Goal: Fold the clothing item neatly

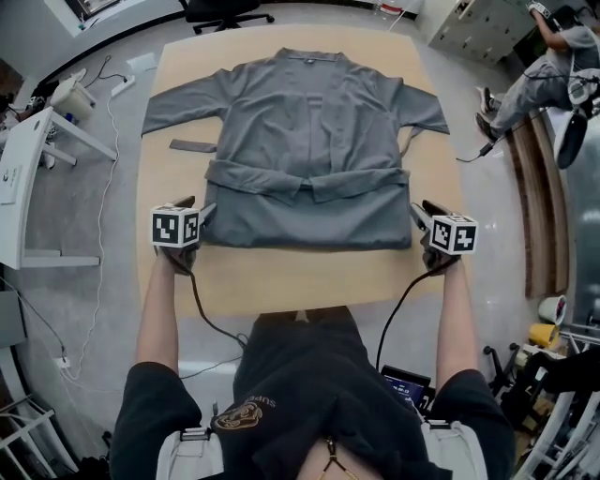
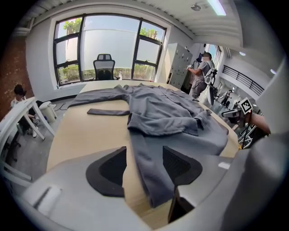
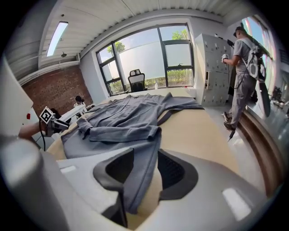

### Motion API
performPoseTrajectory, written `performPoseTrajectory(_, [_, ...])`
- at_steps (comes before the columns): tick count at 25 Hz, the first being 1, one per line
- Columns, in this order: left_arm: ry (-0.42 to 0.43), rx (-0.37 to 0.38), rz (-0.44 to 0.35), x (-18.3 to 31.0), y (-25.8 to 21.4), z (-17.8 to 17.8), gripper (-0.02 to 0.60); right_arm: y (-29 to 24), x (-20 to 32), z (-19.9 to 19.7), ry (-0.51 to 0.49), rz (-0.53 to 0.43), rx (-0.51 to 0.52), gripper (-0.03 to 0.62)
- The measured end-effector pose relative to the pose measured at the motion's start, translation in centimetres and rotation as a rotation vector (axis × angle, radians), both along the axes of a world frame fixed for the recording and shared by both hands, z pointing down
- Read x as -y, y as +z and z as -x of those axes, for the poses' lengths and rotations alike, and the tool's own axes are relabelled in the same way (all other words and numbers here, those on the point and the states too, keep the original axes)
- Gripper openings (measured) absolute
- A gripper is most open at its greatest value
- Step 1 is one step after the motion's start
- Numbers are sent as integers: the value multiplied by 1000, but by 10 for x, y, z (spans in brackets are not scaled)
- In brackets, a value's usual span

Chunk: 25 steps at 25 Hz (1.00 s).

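A grey robe [image 1: 309,141] lies spread on the wooden table [image 1: 281,281], collar at the far side and sleeves out to both sides. Its lower part is folded up, leaving a straight near edge. My left gripper [image 1: 204,217] is at the near left corner of that edge and my right gripper [image 1: 417,214] is at the near right corner. In the left gripper view the jaws [image 2: 144,151] stand wide apart, with the robe's corner [image 2: 151,180] lying loose between them. In the right gripper view the jaws [image 3: 145,153] are also apart, the robe's edge [image 3: 137,180] running between the pads.
A loose grey belt strip [image 1: 192,146] lies on the table left of the robe. A black office chair [image 1: 225,11] stands beyond the far edge. A white side table [image 1: 37,159] is on the left. A person [image 1: 544,66] stands at the far right.
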<state>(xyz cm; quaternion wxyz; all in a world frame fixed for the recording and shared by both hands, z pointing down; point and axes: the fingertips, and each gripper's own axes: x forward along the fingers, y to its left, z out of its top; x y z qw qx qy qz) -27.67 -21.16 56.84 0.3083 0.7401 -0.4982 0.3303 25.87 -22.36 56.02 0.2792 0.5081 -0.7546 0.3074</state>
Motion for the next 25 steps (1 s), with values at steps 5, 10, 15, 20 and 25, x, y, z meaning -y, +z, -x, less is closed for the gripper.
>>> performPoseTrajectory(5, [41,-58,31,-38,10,2,265,2,-46,12,15,2,19,156])
performPoseTrajectory(10, [43,-80,66,-63,23,-1,278,18,-78,13,0,37,23,225])
performPoseTrajectory(15, [6,-67,112,-75,41,-3,278,50,-94,10,-17,91,7,227])
performPoseTrajectory(20, [20,-28,129,-78,57,-26,248,63,-94,16,-40,65,-22,177])
performPoseTrajectory(25, [-36,-30,80,-75,49,-26,70,57,-96,26,-95,43,-31,40])
